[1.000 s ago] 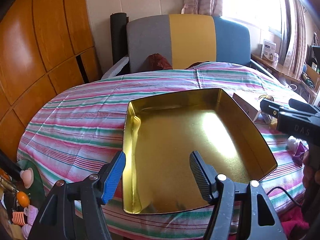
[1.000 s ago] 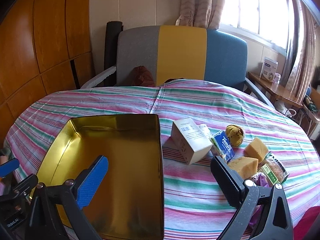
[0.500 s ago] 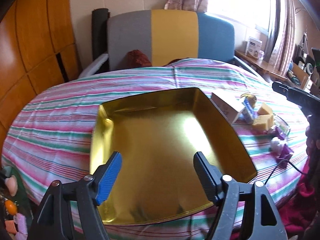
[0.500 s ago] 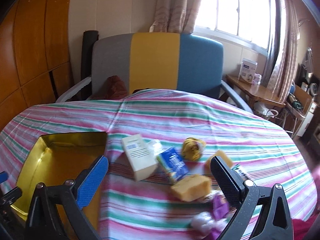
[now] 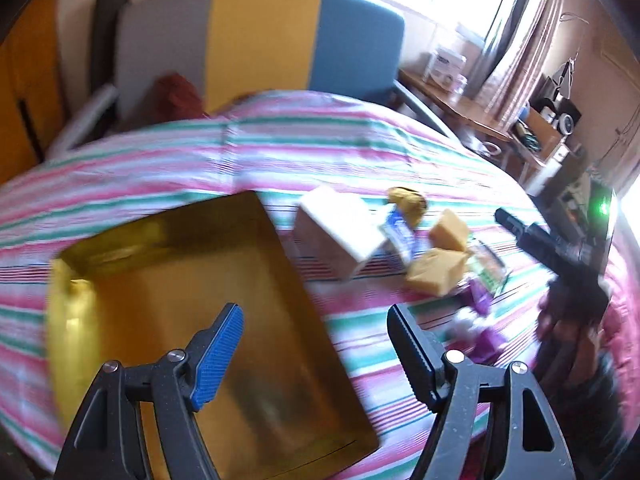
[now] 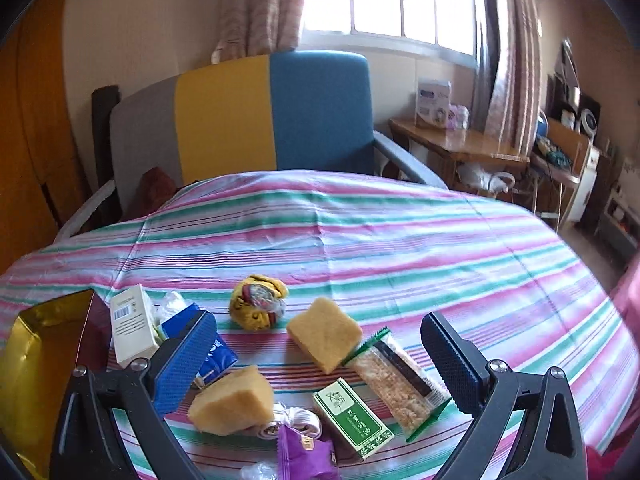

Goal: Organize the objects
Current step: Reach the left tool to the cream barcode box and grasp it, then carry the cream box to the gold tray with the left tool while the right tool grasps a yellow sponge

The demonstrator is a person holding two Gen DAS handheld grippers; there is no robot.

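A: The left gripper (image 5: 314,326) has its jaws spread wide, nothing between them, hanging over the near right edge of the gold tin tray (image 5: 168,288).

B: And the right gripper (image 6: 318,342)?

A: Wide too, and empty. It hovers just above the pile of small things on the striped tablecloth (image 6: 360,232). From the left side I also see it at the far right, held in a person's hand (image 5: 560,320).

B: Where does the tray sit against the pile?

A: The tray lies to the left, with nothing in it. Just beside its right wall stands a white carton with a barcode (image 6: 132,330), tilted. Touching that is a blue packet (image 6: 214,354).

B: What else is there?

A: 2 yellow sponge blocks (image 6: 324,338), apart from each other, one nearer me (image 6: 232,402). Behind them, a round yellow wrapped bundle (image 6: 258,306). To the right, a clear-wrapped snack bar (image 6: 396,380) lies beside a green and white box (image 6: 352,416). At the near edge, a purple wrapper (image 6: 304,454) overlaps a white coiled cable (image 6: 298,420).

B: And beyond the table?

A: A chair with grey, yellow and blue panels (image 6: 248,116).
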